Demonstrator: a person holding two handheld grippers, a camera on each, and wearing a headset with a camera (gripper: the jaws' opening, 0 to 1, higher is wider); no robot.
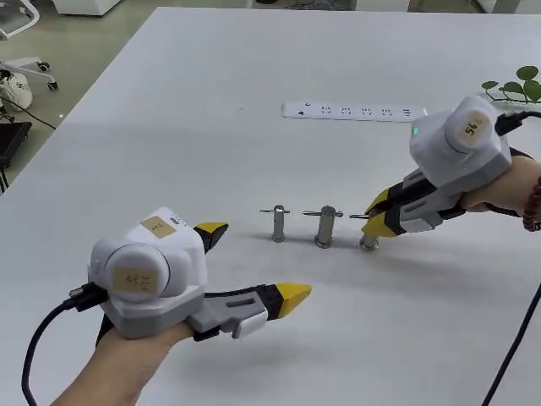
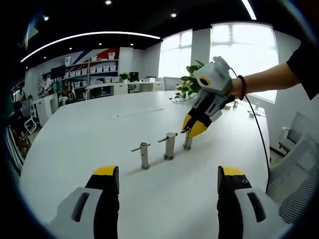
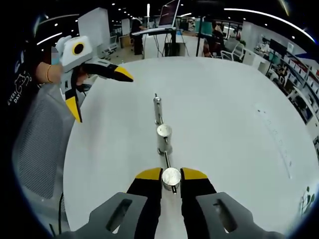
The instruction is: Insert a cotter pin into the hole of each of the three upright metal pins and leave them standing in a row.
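Counts per kind, tabletop scene.
Three upright metal pins are counted in one row (image 1: 278,227) (image 1: 325,228) (image 1: 368,243). Three cotter pins are seen, one across the top of each (image 1: 274,211) (image 1: 325,214) (image 1: 358,216). Two grippers are counted: left gripper (image 1: 255,262), right gripper (image 1: 374,216), each held by one hand, two hands in all (image 1: 127,364) (image 1: 507,190). One power strip (image 1: 353,111), one potted plant (image 1: 516,86) and one white table (image 1: 211,127) are noted.
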